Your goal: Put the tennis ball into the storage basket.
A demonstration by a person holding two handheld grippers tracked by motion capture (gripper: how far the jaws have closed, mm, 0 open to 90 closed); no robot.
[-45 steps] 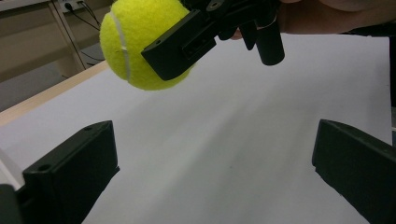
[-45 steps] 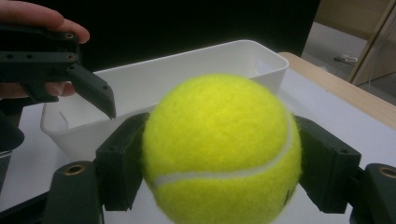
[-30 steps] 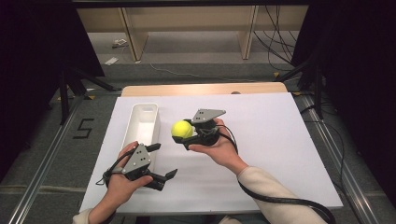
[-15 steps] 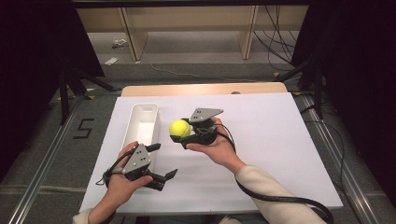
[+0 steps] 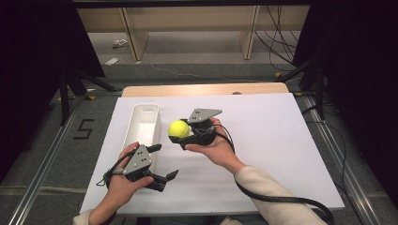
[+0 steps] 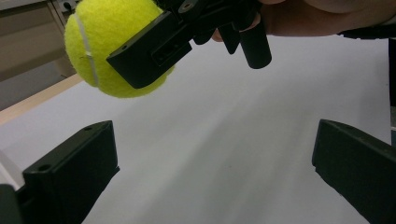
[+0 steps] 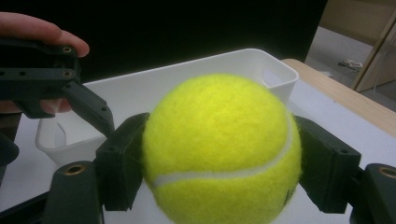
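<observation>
One tennis ball (image 5: pixel 179 129) sits clamped in the right hand-held gripper (image 5: pixel 184 133) beside a seemingly empty white bin (image 5: pixel 142 124).

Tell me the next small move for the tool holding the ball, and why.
Probably carry the ball a little further left, over the white bin, before opening. The right tool grips it above the table, just beside the bin's rim, and the left tool waits open, holding nothing.

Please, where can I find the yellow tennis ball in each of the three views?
High view: the tennis ball is at the centre, in the right gripper, beside the white bin.
Left gripper view: top left, above the white table.
Right gripper view: centre, between the jaws.
Shared landmark: the right gripper holding it.
</observation>
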